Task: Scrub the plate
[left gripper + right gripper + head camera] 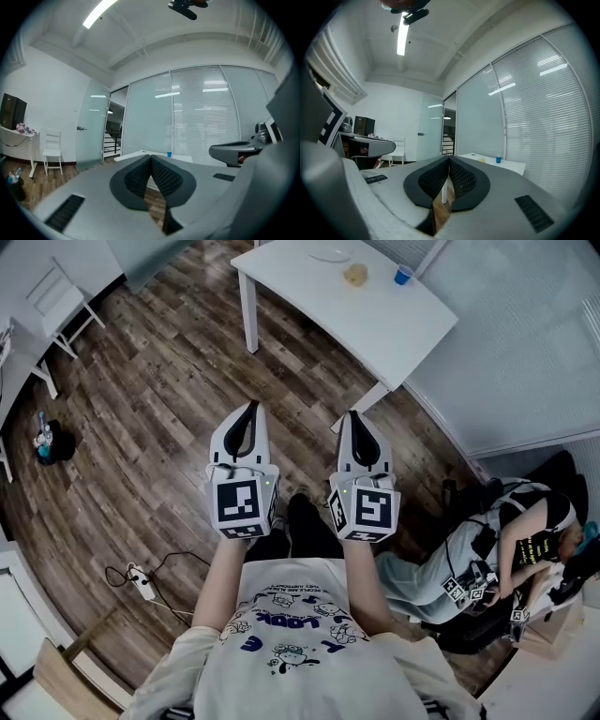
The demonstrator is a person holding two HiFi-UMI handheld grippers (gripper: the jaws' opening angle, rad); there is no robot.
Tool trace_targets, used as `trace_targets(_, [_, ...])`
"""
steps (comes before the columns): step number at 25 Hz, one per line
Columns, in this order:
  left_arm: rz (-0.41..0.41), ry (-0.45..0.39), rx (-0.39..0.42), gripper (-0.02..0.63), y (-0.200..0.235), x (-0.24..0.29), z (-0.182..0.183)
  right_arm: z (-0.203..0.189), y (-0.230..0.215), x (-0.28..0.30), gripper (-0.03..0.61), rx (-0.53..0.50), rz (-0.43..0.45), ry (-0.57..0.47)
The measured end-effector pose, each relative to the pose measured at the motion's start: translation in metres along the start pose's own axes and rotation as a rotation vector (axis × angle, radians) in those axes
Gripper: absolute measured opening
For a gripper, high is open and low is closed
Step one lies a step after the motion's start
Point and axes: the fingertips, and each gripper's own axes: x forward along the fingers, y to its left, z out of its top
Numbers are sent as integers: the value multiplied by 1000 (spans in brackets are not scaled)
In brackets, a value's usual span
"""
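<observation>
Two grippers held side by side above wooden floor (169, 399): left gripper (250, 411) and right gripper (354, 418), fingers of each pressed together, gripping nothing. Far ahead on white tabletop (375, 329), well apart from both: plate (329, 254), sponge (354, 276) just right, blue cup (403, 276) further right.

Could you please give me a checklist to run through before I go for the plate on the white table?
1. Left claw empty: ok, shut on nothing.
2. Right claw empty: ok, shut on nothing.
3. Plate on the table: ok, near its far edge.
4. Yellowish sponge free to grasp: ok, it lies apart from the plate and the blue cup.
5. Table within reach: not ok, a stretch of floor lies between.
6. Dirt on the plate: cannot tell, too small.
</observation>
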Motion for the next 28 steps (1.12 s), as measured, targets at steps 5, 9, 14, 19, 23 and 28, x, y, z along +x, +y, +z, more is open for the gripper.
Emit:
trace_targets(5, [5, 4, 13, 26, -4, 24, 2, -3, -16, 23, -6, 19, -2, -2])
trace_targets(9, [12, 1, 21, 26, -1, 50, 6, -2, -28, 53, -6, 34, 8, -10])
trace_targets(14, [37, -10, 29, 26, 5, 89, 13, -3, -47, 92, -6, 26, 17, -7])
trace_targets(19, [62, -5, 24, 26, 3, 127, 14, -4, -77, 128, -6, 36, 20, -5])
trace_targets(23, [76, -10, 32, 26, 2, 156, 20, -5, -94, 152, -6, 45, 33, -11])
trace_targets(28, [78, -6, 27, 26, -6, 192, 28, -4, -119, 181, -6, 42, 47, -10])
